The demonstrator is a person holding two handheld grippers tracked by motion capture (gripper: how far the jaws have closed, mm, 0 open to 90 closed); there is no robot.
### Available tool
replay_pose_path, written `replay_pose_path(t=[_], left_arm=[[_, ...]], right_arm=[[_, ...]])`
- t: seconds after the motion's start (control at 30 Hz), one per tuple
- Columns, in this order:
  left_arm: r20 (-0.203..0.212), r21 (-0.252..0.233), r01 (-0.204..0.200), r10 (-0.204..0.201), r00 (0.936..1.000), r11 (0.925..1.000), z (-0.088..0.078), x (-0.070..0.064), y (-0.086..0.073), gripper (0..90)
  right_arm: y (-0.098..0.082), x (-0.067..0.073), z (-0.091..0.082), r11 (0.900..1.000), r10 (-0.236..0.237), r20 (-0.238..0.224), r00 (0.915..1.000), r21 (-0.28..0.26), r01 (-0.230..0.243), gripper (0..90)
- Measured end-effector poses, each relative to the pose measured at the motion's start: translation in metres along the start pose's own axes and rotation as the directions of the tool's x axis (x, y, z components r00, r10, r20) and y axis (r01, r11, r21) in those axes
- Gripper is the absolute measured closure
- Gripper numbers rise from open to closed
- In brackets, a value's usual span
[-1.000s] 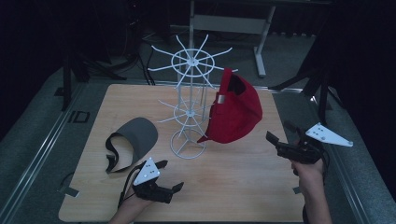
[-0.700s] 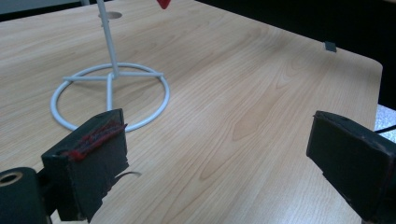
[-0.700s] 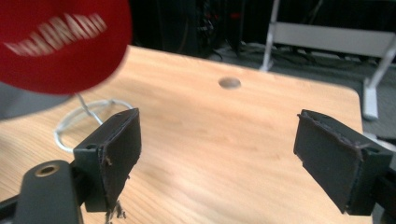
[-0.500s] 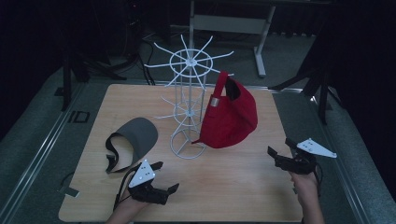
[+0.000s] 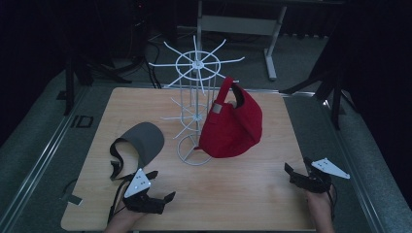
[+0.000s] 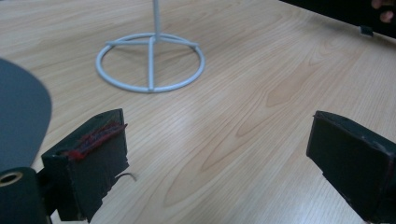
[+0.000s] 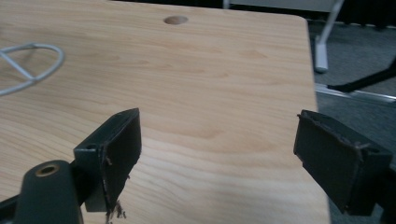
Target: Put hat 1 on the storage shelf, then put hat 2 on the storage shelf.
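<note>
**Red cap's hung, grey visor looks like it's up next**

The red cap hangs on the white wire rack in the middle of the high view, draped off a prong on the rack's right side, its bulk sagging down toward the ring base. Nothing has hold of it, so I'd call that step done.

The thing nearest your hands is the grey visor, lying flat on the table at lower left of centre, just left of the rack's base, with its black strap curling off to the left. Your left gripper sits just below it at the bottom left of the frame, jaws spread wide and empty. In the left gripper view the visor's brim fills the left edge and the rack's ring base sits up top, so you're aimed past the visor more than at it.

Your right gripper is parked at the lower right, well apart from everything, also wide open with nothing between the jaws. Its own view is bare wood with a sliver of the ring base at the left edge.

My guess for the next move: swing the left gripper round toward the brim, go in low so one jaw slips under the edge, then close. It's flat on the wood, so a shallow angle matters. The right can wait, or help steady the strap at the rack.
</note>
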State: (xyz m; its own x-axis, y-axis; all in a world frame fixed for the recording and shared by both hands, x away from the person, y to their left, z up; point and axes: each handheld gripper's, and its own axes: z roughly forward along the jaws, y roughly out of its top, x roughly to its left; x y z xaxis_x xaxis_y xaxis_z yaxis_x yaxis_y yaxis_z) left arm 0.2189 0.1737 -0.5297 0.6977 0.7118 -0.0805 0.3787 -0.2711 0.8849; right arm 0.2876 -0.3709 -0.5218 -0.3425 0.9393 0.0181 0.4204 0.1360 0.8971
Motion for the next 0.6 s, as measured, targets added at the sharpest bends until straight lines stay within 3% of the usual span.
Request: replay_pose_path(t=[0.07,0.23,0.4,0.6], left_arm=[[-0.006,0.001,0.008,-0.008,1.0,1.0,-0.003,0.002,-0.002,5.7],[-0.03,0.007,0.021,-0.021,0.9993,0.9998,-0.01,0.009,-0.007,5.7],[-0.063,0.006,0.036,-0.035,0.9974,0.9993,-0.018,0.017,-0.01,5.7],[-0.113,0.008,0.051,-0.05,0.9923,0.9987,-0.031,0.027,-0.013,5.7]], right_arm=[[-0.006,-0.002,-0.002,1.0,-0.007,0.032,0.9995,-0.004,0.007,14.9],[-0.018,-0.005,-0.001,1.0,0.025,0.048,0.9986,0.014,-0.025,14.9],[-0.029,-0.004,0.003,0.999,0.014,0.088,0.9961,0.037,-0.017,15.0],[-0.032,-0.003,0.004,0.999,0.024,0.134,0.9907,0.043,-0.03,15.4]])
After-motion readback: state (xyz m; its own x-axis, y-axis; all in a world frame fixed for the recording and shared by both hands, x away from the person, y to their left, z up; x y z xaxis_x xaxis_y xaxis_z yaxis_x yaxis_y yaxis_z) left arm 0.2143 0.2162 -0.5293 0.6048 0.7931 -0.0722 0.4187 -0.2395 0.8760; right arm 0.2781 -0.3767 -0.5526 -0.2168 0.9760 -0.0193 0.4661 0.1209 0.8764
